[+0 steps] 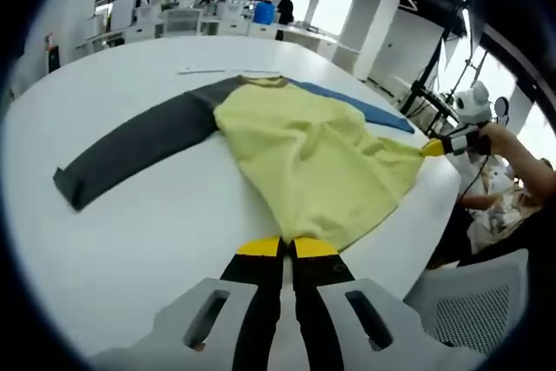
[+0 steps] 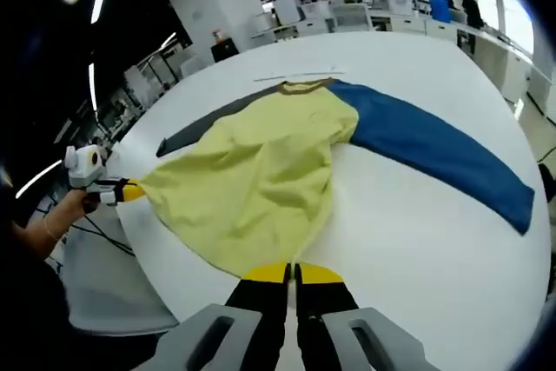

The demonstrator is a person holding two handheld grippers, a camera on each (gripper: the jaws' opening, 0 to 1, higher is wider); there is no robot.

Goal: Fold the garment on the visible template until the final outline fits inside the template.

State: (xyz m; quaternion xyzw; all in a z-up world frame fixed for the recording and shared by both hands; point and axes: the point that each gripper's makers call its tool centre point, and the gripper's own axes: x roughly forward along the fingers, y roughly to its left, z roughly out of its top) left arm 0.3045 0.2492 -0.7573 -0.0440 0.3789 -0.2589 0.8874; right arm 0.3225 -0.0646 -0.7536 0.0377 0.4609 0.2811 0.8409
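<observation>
Garment (image 1: 304, 158): collar toward table (image 1: 156, 215) far edge, hem at near edge; left gripper (image 1: 287, 248) and right gripper (image 2: 293, 274) each clamp a hem corner.

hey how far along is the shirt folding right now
Early stage. Done: the yellow long-sleeved shirt lies spread on the white table, and each gripper, left and right, is shut on a corner of its hem. In hand: the hem grip, apparently to start a fold. Left: the grey sleeve and blue sleeve lie stretched out flat, unfolded, and no fold shows in the body.
</observation>
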